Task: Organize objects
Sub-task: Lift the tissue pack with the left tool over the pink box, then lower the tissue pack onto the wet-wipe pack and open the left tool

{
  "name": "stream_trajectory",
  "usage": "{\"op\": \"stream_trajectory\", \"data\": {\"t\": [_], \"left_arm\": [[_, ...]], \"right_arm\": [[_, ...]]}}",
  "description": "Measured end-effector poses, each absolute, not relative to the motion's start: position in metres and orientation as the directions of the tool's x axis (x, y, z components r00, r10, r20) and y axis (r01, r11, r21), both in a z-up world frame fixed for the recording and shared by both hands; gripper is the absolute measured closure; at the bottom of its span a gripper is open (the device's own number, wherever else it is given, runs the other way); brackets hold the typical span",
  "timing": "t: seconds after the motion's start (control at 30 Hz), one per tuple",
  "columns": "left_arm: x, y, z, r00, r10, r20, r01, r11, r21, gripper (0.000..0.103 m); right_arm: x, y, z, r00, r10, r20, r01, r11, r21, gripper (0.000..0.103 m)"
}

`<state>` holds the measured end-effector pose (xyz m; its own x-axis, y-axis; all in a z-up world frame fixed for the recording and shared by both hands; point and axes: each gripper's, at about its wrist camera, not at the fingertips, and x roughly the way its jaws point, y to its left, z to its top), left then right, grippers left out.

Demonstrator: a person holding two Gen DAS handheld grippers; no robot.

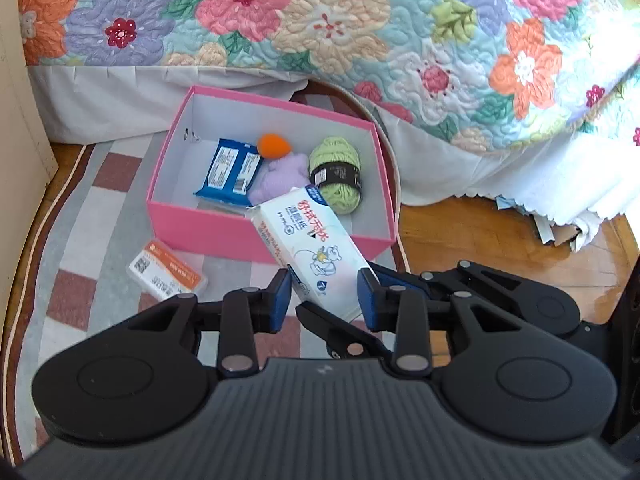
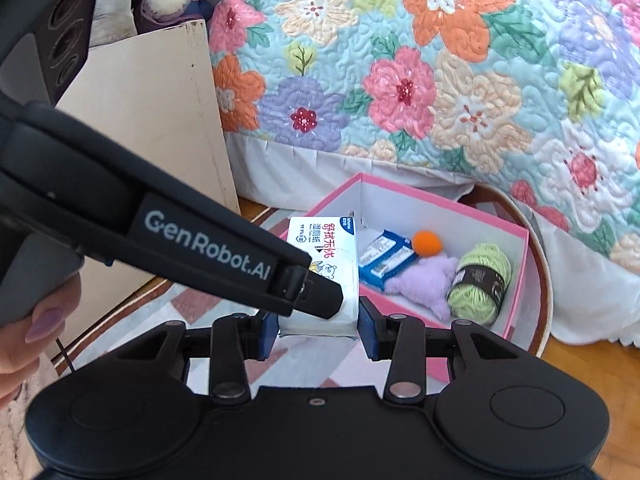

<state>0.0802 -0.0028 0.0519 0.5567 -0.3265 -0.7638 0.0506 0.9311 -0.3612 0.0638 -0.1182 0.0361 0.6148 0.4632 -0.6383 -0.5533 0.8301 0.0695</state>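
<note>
A white tissue pack (image 1: 310, 240) with red print is held over the near wall of the pink box (image 1: 200, 226). My left gripper (image 1: 324, 294) has its blue pads on both sides of the pack. My right gripper (image 2: 318, 326) also closes on the pack (image 2: 324, 248) from the other end; its fingers (image 1: 340, 328) cross under the left one. In the box lie a blue packet (image 1: 232, 170), an orange ball (image 1: 274, 146), a purple plush (image 1: 276, 178) and green yarn (image 1: 338, 172).
An orange-and-white card packet (image 1: 168, 274) lies on the checked rug (image 1: 80, 216) left of the box. A bed with a floral quilt (image 1: 320, 20) stands behind. A beige cabinet (image 2: 152, 120) is at the left. Wood floor (image 1: 500, 248) is at the right.
</note>
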Motion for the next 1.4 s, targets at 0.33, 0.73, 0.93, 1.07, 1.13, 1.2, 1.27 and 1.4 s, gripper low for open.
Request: {"op": "stream_trajectory", "data": {"t": [0.33, 0.73, 0.93, 1.07, 1.13, 1.2, 1.27, 1.4], "left_arm": [[0.140, 0.021, 0.042, 0.528, -0.340, -0.778, 0.062, 0.929, -0.364, 0.068], [0.228, 0.045, -0.020, 0.472, -0.347, -0.811, -0.063, 0.904, -0.424, 0.068], [0.260, 0.049, -0.055, 0.478, -0.342, -0.809, -0.112, 0.890, -0.443, 0.068], [0.280, 0.053, -0.073, 0.467, -0.336, -0.818, -0.139, 0.886, -0.443, 0.068], [0.288, 0.057, -0.081, 0.462, -0.341, -0.819, -0.151, 0.879, -0.451, 0.068], [0.295, 0.059, -0.089, 0.444, -0.348, -0.826, -0.165, 0.874, -0.457, 0.068], [0.301, 0.059, -0.097, 0.419, -0.342, -0.841, -0.178, 0.877, -0.446, 0.069], [0.307, 0.061, -0.106, 0.419, -0.338, -0.843, -0.194, 0.873, -0.447, 0.069]], "right_arm": [[0.127, -0.108, 0.028, 0.604, 0.494, -0.626, -0.516, 0.840, 0.165, 0.057], [0.215, -0.087, -0.024, 0.537, 0.484, -0.691, -0.445, 0.858, 0.255, 0.057], [0.251, -0.086, -0.053, 0.516, 0.452, -0.727, -0.335, 0.888, 0.315, 0.057], [0.273, -0.079, -0.069, 0.488, 0.437, -0.755, -0.321, 0.895, 0.310, 0.057], [0.283, -0.077, -0.075, 0.477, 0.433, -0.765, -0.316, 0.896, 0.310, 0.057], [0.290, -0.071, -0.081, 0.471, 0.417, -0.777, -0.333, 0.900, 0.281, 0.057], [0.294, -0.063, -0.086, 0.458, 0.397, -0.795, -0.363, 0.900, 0.240, 0.057], [0.302, -0.058, -0.094, 0.451, 0.384, -0.806, -0.367, 0.903, 0.224, 0.056]]}}
